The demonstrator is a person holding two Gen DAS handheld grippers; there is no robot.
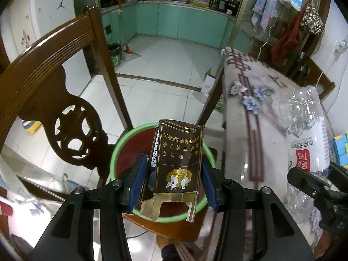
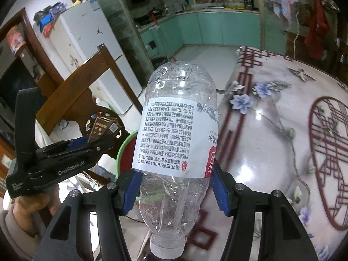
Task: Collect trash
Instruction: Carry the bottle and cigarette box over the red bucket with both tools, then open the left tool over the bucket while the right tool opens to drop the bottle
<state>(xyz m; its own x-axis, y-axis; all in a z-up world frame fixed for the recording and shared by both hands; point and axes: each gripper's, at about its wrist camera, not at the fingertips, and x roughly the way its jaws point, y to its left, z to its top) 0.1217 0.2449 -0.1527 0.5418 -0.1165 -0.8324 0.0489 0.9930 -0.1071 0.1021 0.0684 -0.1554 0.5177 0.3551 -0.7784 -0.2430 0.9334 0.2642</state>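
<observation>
In the left wrist view, a dark brown cigarette pack [image 1: 174,163] with gold print is gripped between the blue pads of the left tongs [image 1: 173,178]; its torn gold flap hangs toward the camera. The pack is held above a green-rimmed basin [image 1: 121,143] with a red inside, which stands on the seat of a carved wooden chair [image 1: 54,82]. To the right, the bench [image 1: 261,143] with a flowered cover is seen, and at the right edge a clear plastic bottle [image 1: 308,134] is visible, held in the right tongs [image 1: 313,187]. In the right wrist view, the same bottle [image 2: 178,134], empty and crumpled, is clamped at its white label between the pads of the right tongs [image 2: 174,187], with its white cap pointing toward the camera. It is held in the air over the edge of the bench [image 2: 282,130]. At the left, the left tongs [image 2: 91,143] with the pack [image 2: 100,130] are seen, carried by a hand [image 2: 28,204], near the basin [image 2: 124,150].
</observation>
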